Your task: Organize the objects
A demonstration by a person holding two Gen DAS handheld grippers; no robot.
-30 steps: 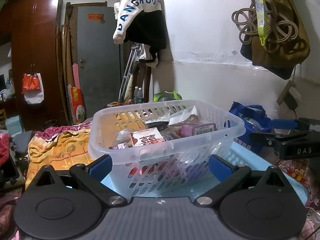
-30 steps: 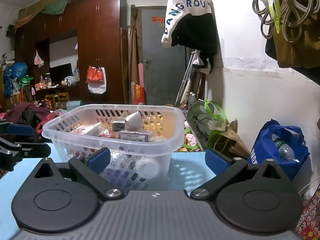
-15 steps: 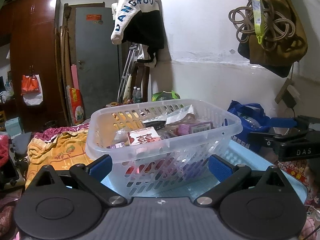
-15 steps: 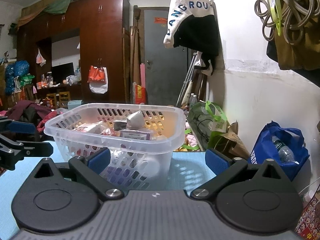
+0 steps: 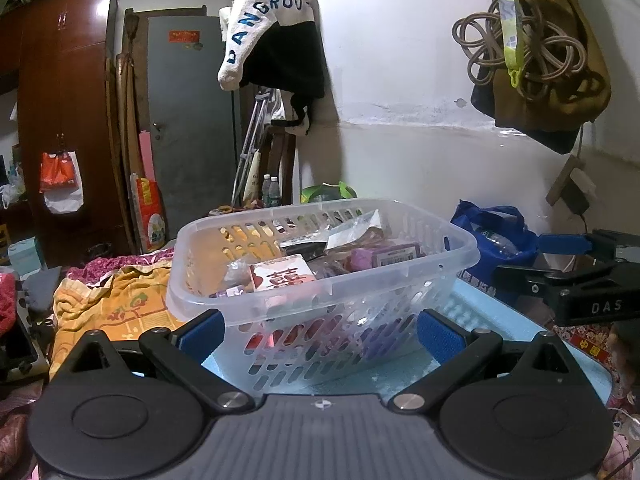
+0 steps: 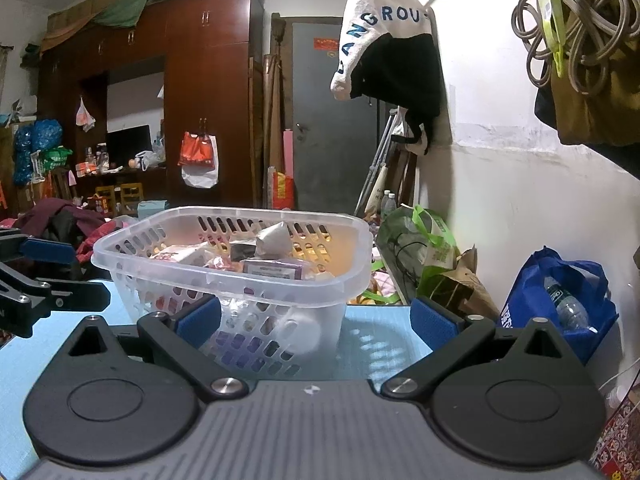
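A clear plastic basket (image 5: 420, 276) (image 6: 304, 284) stands on a light blue table top (image 5: 476, 312) (image 6: 372, 336). It holds several small packets, among them a red-and-white box (image 5: 280, 278) and a purple box (image 6: 274, 269). My left gripper (image 5: 320, 330) is open, low over the table just in front of the basket, nothing between its blue pads. My right gripper (image 6: 316, 320) is open too, at the basket's near right corner, holding nothing. Each gripper shows in the other's view, the right gripper (image 5: 560, 268) at the right edge and the left gripper (image 6: 48, 268) at the left.
A white wall (image 5: 420, 100) runs along the right with hanging bags and coiled rope (image 6: 576, 28). A blue bag with a bottle (image 6: 560, 300) sits beyond the table's right edge. An orange cloth (image 5: 116, 304) lies left of the basket. A dark wardrobe (image 6: 192, 100) and grey door (image 5: 192, 120) stand behind.
Both views have shifted only slightly; the basket sits a touch lower and more to the left in the left wrist view. Both grippers stay open.
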